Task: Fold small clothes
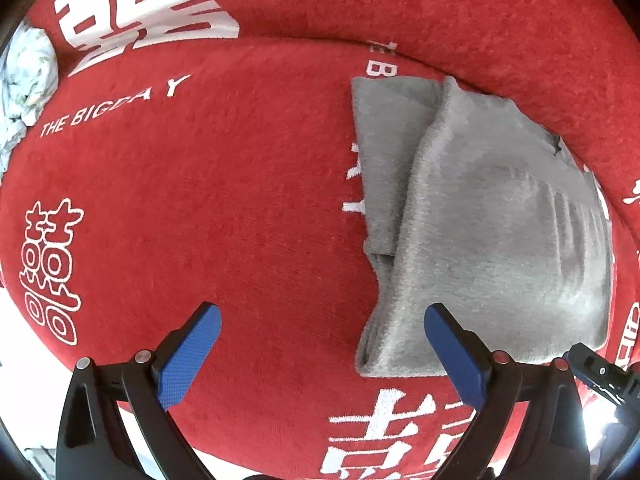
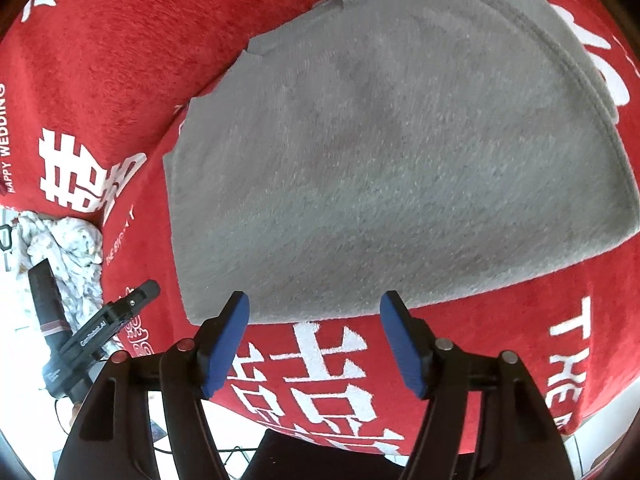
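A grey fuzzy garment [image 1: 492,216] lies folded on the red sofa seat [image 1: 240,184], a sleeve-like part lying to its left. In the right wrist view the garment [image 2: 384,160] fills the middle as a smooth folded pile. My left gripper [image 1: 322,320] is open and empty, just above the seat at the garment's near left corner; its right finger [image 1: 456,356] overlaps the garment's edge. My right gripper [image 2: 314,308] is open and empty at the garment's near edge. The left gripper's body [image 2: 100,332] shows at the left of the right wrist view.
The sofa cover is red with white characters and "THE BIG DAY" lettering. The red backrest [image 1: 440,12] rises behind the seat. A crumpled white floral cloth [image 1: 28,76] lies at the seat's left end, also in the right wrist view [image 2: 68,256].
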{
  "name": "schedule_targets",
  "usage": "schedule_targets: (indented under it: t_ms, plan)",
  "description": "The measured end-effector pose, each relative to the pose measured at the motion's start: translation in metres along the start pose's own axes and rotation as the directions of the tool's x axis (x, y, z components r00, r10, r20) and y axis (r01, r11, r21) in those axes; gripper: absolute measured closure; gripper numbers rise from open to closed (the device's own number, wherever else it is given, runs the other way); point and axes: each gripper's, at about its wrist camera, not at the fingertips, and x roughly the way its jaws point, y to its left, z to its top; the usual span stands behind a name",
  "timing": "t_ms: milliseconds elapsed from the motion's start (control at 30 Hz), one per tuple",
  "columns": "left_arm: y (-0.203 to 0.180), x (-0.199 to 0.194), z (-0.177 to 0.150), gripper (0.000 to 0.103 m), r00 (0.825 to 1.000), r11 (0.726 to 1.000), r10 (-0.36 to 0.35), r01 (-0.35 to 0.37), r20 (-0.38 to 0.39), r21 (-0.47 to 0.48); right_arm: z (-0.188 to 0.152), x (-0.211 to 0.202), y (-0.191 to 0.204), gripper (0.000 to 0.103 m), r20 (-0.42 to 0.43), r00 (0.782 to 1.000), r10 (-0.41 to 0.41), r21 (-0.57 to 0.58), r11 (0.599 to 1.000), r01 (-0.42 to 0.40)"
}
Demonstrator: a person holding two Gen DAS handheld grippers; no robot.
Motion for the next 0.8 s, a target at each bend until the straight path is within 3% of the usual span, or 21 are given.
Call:
schedule_targets:
  t_ms: [67,167,333,533,633,800]
  plan:
    - [0.001,0.002,0.001,0.001,1.0,1.0,0.005,-0.005,-0.005,0.001,0.0,0.0,0.0,0.031,0.002,1.0,0.01,0.007,1.0,-0.01]
    - [0.001,0.006,0.003,0.001,1.0,1.0,-0.02,0.02,-0.018,0.016,-0.001,0.001,-0.001,0.019,0.007,0.999,0.032,0.018,0.999,-0.032]
    - [0.002,0.01,0.007,0.001,0.999,0.999,-0.045,0.046,-0.025,0.015,-0.004,0.007,-0.008,0.019,0.003,0.997,0.078,0.082,0.994,-0.078]
    - [0.012,0.015,0.015,0.001,0.998,0.998,-0.065,0.065,-0.027,-0.009,-0.013,0.023,-0.018,0.019,-0.001,0.981,0.194,0.183,0.964,-0.191]
    - [0.018,0.018,0.021,0.001,0.996,0.996,-0.09,0.089,-0.028,-0.027,-0.018,0.035,-0.018,0.019,0.002,0.955,0.296,0.237,0.928,-0.288]
    - [0.02,0.03,0.031,0.001,0.991,0.991,-0.126,0.124,-0.052,-0.041,-0.028,0.065,-0.019,0.019,0.033,0.891,0.453,0.371,0.822,-0.431]
